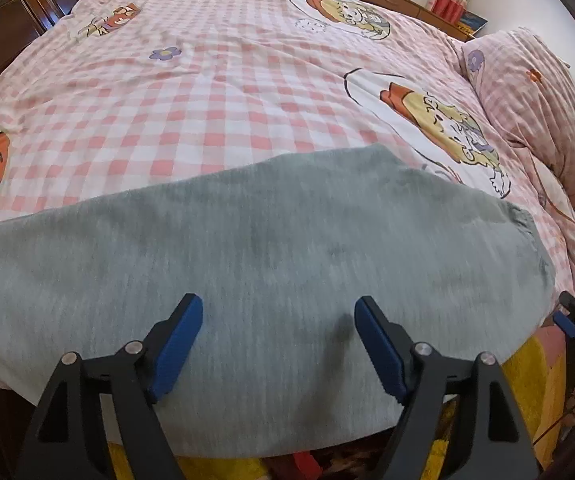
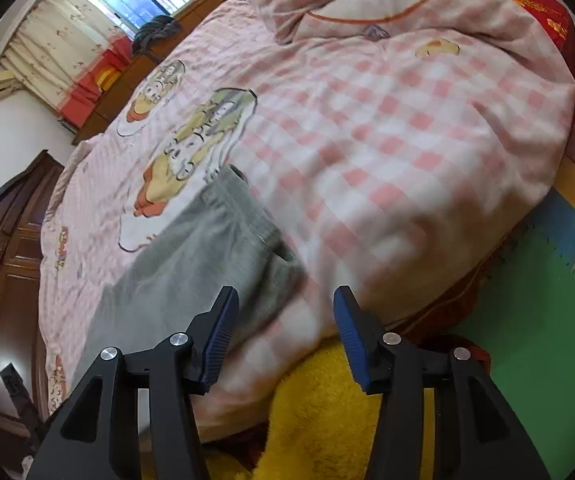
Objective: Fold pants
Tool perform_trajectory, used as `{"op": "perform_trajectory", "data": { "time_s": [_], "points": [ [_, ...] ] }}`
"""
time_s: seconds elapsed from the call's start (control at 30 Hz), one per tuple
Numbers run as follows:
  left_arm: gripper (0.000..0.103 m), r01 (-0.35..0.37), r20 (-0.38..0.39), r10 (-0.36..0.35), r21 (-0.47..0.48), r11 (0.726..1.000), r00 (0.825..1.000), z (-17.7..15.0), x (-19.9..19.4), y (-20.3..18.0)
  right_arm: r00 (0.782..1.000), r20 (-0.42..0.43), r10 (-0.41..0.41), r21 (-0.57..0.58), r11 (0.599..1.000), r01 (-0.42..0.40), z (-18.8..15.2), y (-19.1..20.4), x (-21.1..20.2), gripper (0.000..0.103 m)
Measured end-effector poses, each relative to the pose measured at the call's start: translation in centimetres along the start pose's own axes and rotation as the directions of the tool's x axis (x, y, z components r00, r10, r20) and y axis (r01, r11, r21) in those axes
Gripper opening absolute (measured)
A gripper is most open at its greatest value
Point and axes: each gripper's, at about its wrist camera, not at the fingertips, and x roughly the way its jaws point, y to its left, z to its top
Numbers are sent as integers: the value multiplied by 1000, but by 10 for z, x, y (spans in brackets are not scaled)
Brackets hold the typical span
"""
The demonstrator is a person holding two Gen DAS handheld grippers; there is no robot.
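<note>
Both wrist views low, close at bed edge [image 1: 535,344]; share grey pants [image 1: 247,248], checked quilt [image 2: 407,128].

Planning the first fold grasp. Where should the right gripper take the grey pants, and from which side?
Probably the gathered waistband end of the grey pants: it lies flat, nearest the open right gripper. Come in low from the bed's near edge, since the pink checked quilt bulges beside it.

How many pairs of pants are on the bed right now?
1. The grey pants lie flat on the pink checked quilt by the bed's near edge, before the open left gripper. Others could be hidden under bedding.
</note>
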Motion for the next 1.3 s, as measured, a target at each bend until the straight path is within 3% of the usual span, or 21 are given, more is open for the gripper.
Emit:
{"op": "perform_trajectory", "data": {
  "time_s": [0.3, 0.6, 0.9, 1.07, 1.3],
  "points": [
    [82, -17, -4, 17, 13, 1000, 1000, -3, 2, -3, 994, -62, 85, -20, 996, -87, -3, 13, 27, 50],
    [85, -34, -8, 34, 29, 999, 999, -4, 6, -5, 985, -39, 166, 90, 983, -162, 4, 2, 43, 50],
    [85, -40, -13, 41, 40, 998, 999, -4, 9, -6, 989, -21, 145, 149, 979, -141, 0, -4, 32, 43],
    [86, -53, -15, 54, 48, 997, 998, -4, 11, -7, 996, -51, 68, 8, 998, -68, -5, 11, 37, 43],
    [86, -84, -42, 86, 40, 996, 995, -2, 10, -9, 990, 41, 137, 35, 990, -139, 12, 5, 36, 43]
  ]
}}
